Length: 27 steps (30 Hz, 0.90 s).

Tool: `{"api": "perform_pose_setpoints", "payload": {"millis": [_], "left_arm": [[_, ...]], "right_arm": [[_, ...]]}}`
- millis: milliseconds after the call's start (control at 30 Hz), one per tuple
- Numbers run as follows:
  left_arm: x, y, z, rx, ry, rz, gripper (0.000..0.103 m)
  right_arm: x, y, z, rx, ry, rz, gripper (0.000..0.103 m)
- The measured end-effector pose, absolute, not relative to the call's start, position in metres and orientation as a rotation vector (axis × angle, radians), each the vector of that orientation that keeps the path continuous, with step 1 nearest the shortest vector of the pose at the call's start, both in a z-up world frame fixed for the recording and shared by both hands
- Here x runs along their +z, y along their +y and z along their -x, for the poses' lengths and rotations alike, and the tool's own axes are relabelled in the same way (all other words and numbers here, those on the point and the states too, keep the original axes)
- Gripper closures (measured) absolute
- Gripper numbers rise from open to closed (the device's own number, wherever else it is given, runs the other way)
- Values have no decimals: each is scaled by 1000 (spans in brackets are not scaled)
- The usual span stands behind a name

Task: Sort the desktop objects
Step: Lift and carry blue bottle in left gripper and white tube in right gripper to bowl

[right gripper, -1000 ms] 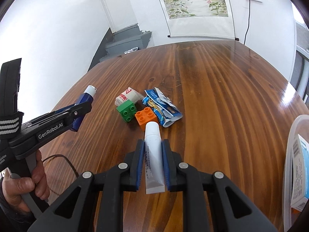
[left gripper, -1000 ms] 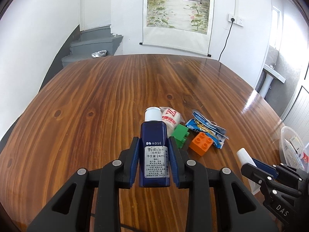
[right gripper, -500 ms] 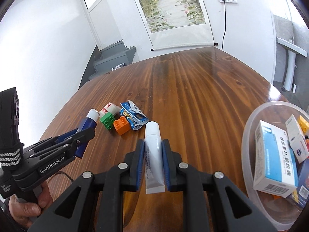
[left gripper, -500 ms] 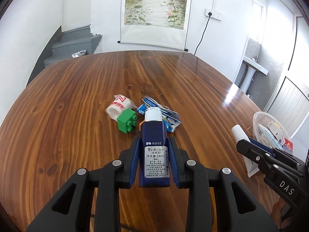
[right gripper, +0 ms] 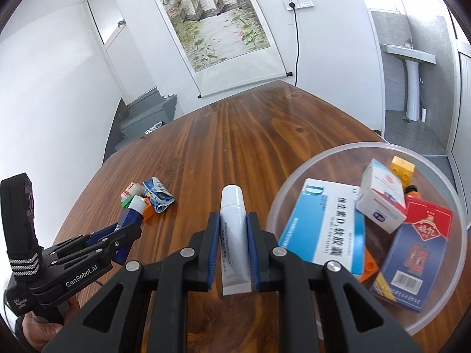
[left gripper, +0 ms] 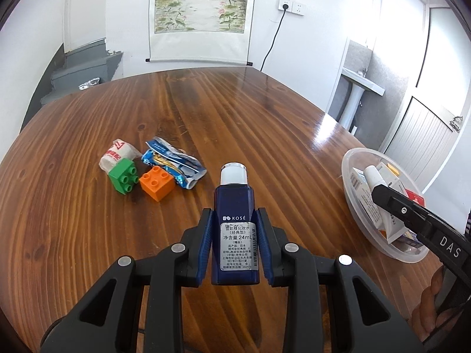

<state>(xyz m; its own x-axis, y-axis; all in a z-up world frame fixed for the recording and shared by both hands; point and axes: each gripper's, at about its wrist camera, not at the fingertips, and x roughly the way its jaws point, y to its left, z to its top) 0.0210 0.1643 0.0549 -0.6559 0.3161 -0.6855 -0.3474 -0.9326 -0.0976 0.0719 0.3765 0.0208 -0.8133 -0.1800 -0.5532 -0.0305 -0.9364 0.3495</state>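
My left gripper [left gripper: 234, 226] is shut on a dark blue KOSE bottle [left gripper: 234, 206] with a white cap, held above the wooden table [left gripper: 206, 111]. My right gripper [right gripper: 233, 223] is shut on a white tube [right gripper: 234, 220], held just left of a clear plastic bowl [right gripper: 338, 158]. The bowl holds several boxes, among them a blue-and-white medicine box [right gripper: 323, 223], and a yellow brick [right gripper: 401, 168]. A green brick [left gripper: 123, 175], an orange brick [left gripper: 157, 183], a white roll [left gripper: 116, 154] and a crumpled blue wrapper [left gripper: 173, 164] lie on the table to the left.
The bowl [left gripper: 350, 194] stands near the table's right edge in the left wrist view, with my right gripper [left gripper: 379, 188] over its rim. A scroll painting [left gripper: 203, 0] hangs on the far wall. Grey steps [left gripper: 85, 76] lie beyond the table's far left.
Both grippers have swung right with their objects. The loose pile has shifted left in both views, and the bowl is now close beside the right gripper's tube.
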Motion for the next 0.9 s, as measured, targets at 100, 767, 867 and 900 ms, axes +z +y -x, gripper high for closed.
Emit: {"api": "perform_pose_setpoints", "payload": {"millis": [100,767,867,900], "left_arm": [[58,181,-24,2538,78,1047,71],[74,289,-48,2321,150,971,71],[75,303,-52,2299,181,955,71],[75,307,-53,2293,190,951,71]], "right_arm": [[22,394,-80,-2912,-568,-905,82],[17,467,-96,-3025,-676,-876,82],[16,473,-97,-3030,-691,-876,82],[15,474,-98,-3032,-694,-876,82]]}}
